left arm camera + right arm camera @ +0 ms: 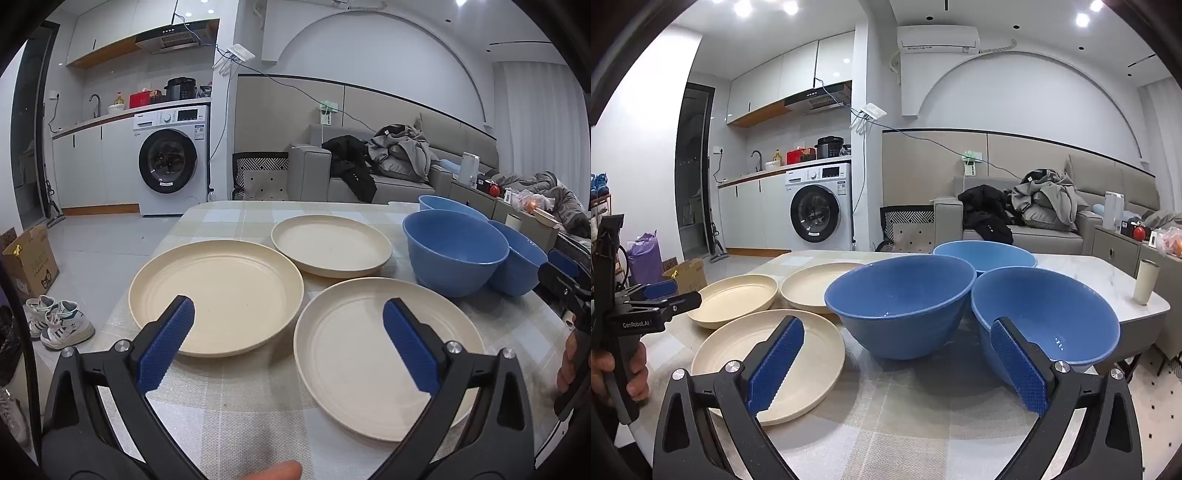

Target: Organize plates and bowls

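Your left gripper (pixel 288 343) hangs with its jaws spread wide and nothing between them, above the gap between the 2 nearest cream plates (pixel 218 295); your right gripper (pixel 897 365) is equally released and empty, poised in front of the blue bowls (pixel 901 302). Judging by the layout, you have barely begun: all 3 plates lie singly side by side and the 3 bowls sit crowded together but not nested, so every stack is left to build. They rest on a checked tablecloth (pixel 240 398) over a pale table (pixel 1108 284) that also carries a cup (pixel 1145 282). Beyond are a washing machine (pixel 173 158) and a grey sofa (pixel 1052 229) heaped with clothes
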